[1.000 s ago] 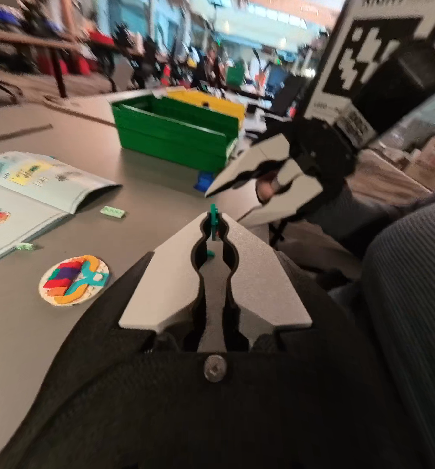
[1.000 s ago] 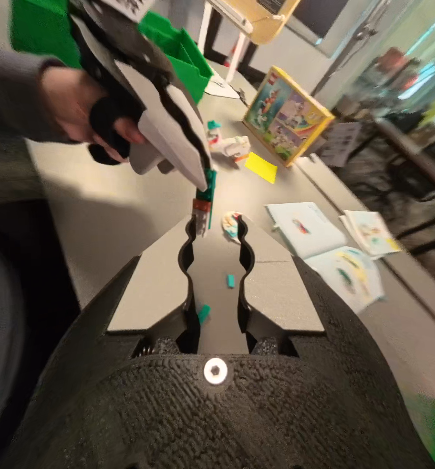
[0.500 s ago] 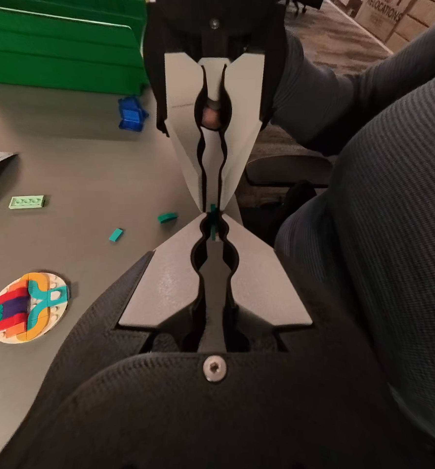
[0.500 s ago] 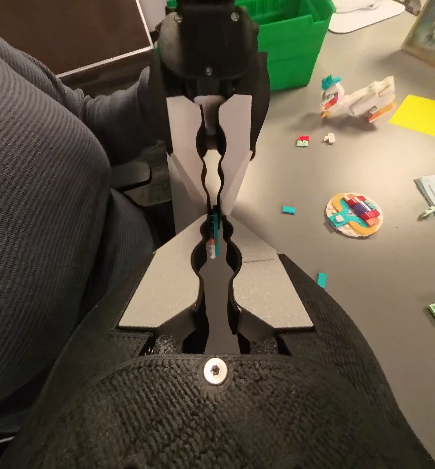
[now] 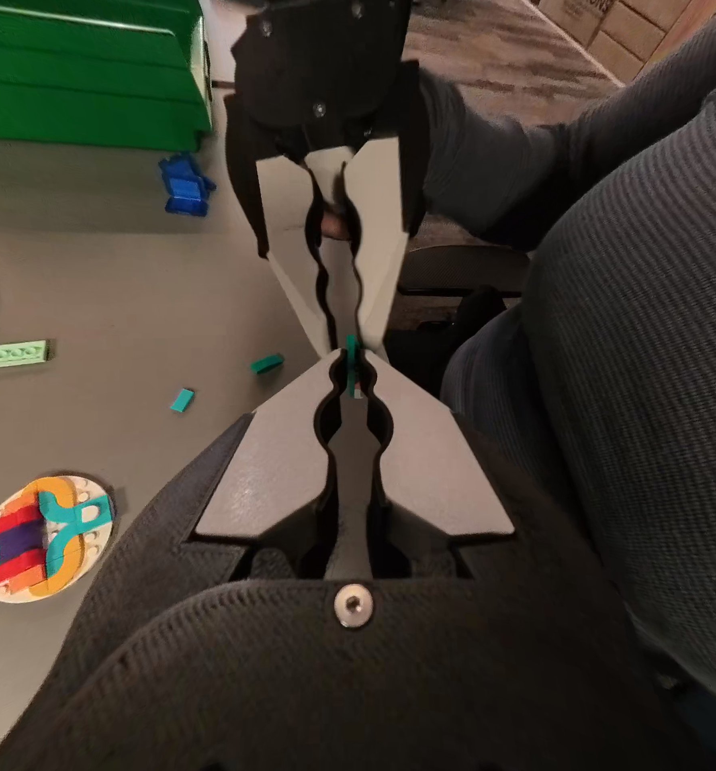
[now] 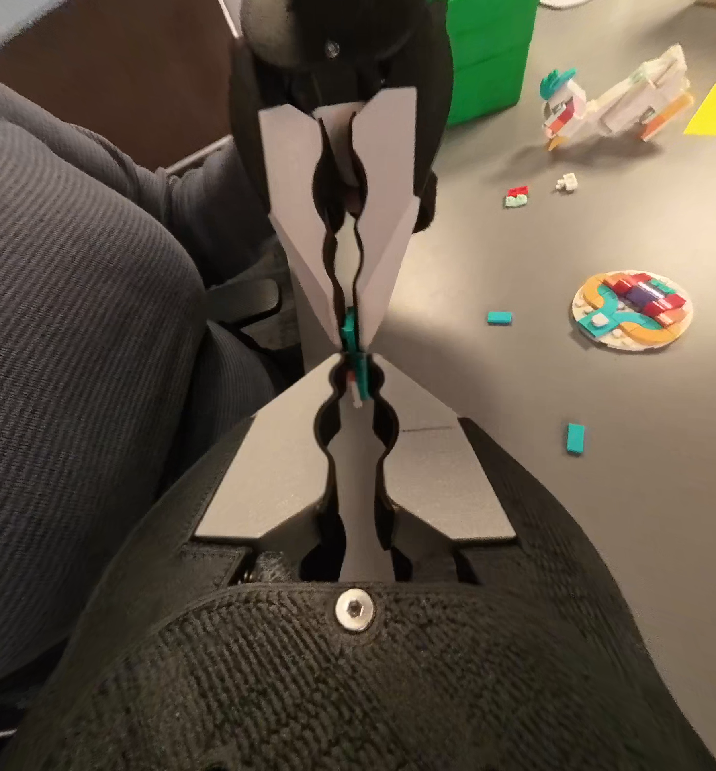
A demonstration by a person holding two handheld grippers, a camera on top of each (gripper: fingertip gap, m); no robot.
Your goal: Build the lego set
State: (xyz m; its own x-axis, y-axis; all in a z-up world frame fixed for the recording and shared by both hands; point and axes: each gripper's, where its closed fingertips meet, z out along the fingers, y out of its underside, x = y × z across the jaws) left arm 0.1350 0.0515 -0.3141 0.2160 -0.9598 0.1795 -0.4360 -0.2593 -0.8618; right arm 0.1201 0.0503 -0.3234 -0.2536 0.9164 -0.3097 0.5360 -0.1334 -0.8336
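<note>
Teal flat plastic lego piece (image 6: 353,354), mid-frame, is pinched by both nearly closed grippers (image 5: 353,363) (image 6: 354,367); uneven squeezing could pop it loose.

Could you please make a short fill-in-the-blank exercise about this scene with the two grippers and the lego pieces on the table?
1. The left gripper and the right gripper meet tip to tip on a small ____ coloured lego piece.
2. The base of the round lego plate on the table is ____ in shape.
3. The bin at the far edge of the table is ____ in colour.
4. In the right wrist view, ____ loose teal tiles lie on the table near the round plate.

Missing words: teal; round; green; two
</note>
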